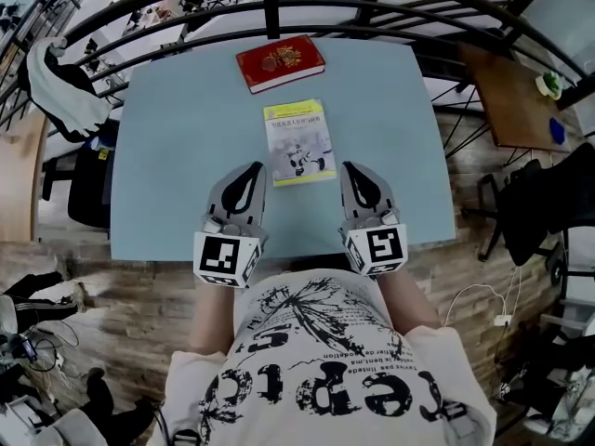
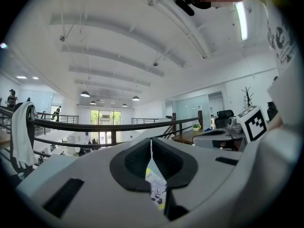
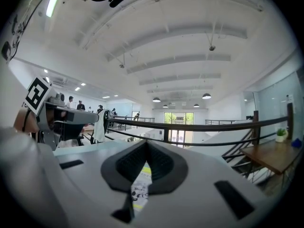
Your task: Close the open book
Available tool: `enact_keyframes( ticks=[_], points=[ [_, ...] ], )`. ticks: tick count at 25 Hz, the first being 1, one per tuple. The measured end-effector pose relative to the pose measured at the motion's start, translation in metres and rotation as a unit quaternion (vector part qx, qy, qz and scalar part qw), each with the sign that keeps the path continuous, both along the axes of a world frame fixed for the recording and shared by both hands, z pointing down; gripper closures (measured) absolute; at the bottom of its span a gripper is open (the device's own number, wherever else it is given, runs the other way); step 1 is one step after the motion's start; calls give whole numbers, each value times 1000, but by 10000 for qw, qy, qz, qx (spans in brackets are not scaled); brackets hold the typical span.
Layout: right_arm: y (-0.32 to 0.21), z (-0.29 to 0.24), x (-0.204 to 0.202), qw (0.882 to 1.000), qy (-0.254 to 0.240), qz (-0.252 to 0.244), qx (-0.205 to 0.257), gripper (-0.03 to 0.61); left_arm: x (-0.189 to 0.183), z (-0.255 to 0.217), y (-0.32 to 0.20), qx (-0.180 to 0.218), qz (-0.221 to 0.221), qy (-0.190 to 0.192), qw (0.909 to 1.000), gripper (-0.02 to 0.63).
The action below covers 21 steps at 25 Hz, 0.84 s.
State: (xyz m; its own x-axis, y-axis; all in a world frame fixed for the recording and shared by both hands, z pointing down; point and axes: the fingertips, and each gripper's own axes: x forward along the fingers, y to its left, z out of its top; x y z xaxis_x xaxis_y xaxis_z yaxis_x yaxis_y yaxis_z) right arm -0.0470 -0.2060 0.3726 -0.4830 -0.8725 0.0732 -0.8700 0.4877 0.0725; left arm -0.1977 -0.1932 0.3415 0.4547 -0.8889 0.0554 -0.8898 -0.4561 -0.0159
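A thin book with a white and yellow cover (image 1: 298, 142) lies closed and flat in the middle of the light blue table (image 1: 177, 156). My left gripper (image 1: 253, 170) sits just left of the book's near edge, jaws shut with nothing between them. My right gripper (image 1: 351, 169) mirrors it just right of the book, also shut and empty. Both point level towards the far side of the table. In the left gripper view a strip of the book (image 2: 156, 188) shows below the closed jaws of the left gripper (image 2: 151, 140). The right gripper view shows the book (image 3: 139, 192) the same way under the right gripper (image 3: 146, 142).
A closed red book (image 1: 280, 63) lies at the table's far edge. A black railing (image 1: 270, 7) curves behind the table, with a white cloth (image 1: 60, 86) hung on it at the left. A wooden desk (image 1: 507, 96) stands to the right, a dark chair (image 1: 88, 184) to the left.
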Motion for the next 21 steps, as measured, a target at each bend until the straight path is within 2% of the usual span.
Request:
enact_keyframes(
  ticks=[15, 21],
  points=[
    [0, -13, -5, 9992, 193, -99, 323, 569, -3, 6, -3, -115, -93, 6, 9999, 589],
    [-2, -14, -5, 9993, 125, -71, 354, 569, -3, 8, -4, -124, -69, -14, 9999, 591]
  ],
)
